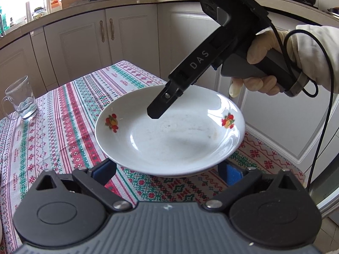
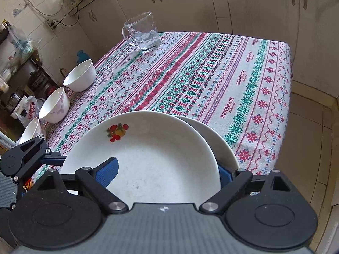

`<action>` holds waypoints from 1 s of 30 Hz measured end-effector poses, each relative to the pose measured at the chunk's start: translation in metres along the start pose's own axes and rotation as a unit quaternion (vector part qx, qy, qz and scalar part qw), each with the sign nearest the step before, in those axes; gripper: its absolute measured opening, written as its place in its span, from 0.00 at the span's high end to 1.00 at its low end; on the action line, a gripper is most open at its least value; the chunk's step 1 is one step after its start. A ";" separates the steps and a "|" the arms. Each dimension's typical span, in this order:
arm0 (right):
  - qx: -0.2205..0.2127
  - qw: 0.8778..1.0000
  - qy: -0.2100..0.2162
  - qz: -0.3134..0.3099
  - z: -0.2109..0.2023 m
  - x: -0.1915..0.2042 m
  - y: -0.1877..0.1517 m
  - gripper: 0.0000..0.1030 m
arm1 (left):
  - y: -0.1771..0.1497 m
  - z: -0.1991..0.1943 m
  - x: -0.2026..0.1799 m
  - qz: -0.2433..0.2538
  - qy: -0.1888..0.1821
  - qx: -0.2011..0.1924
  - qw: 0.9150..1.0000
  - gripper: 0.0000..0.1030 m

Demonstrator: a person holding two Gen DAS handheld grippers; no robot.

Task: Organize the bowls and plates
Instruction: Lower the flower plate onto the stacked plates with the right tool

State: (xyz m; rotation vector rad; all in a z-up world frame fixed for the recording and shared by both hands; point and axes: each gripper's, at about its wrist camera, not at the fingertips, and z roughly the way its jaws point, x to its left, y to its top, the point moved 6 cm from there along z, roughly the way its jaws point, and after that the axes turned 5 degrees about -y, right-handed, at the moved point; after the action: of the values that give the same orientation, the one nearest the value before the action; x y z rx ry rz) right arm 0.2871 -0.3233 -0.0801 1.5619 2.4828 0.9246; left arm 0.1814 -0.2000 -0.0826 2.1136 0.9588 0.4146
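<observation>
While a gloved hand angles the right gripper over a white fruit-print plate on the patterned tablecloth, the left gripper stands wide about the plate's near rim, a glass mug well apart. From the right wrist, the right gripper spreads wide over two stacked plates; three bowls line the table's left edge.

The right gripper has white letters "DAS" on its side. The tablecloth says "HANDMADE" many times.
</observation>
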 end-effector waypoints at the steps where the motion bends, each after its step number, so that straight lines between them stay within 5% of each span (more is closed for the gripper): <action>1: 0.000 1.000 -0.002 0.000 -0.001 0.000 -0.001 0.06 | 0.000 0.000 0.000 0.000 -0.001 0.000 1.000 0.02; 30: 0.002 0.999 -0.048 0.011 -0.034 0.001 -0.024 0.04 | -0.001 0.012 0.006 -0.023 -0.042 0.001 0.999 0.02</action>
State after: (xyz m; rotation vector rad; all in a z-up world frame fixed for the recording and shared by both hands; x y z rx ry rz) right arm 0.2552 -0.3452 -0.0643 1.5993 2.4089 0.8261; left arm 0.1919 -0.2016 -0.0912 2.0907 0.9565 0.2985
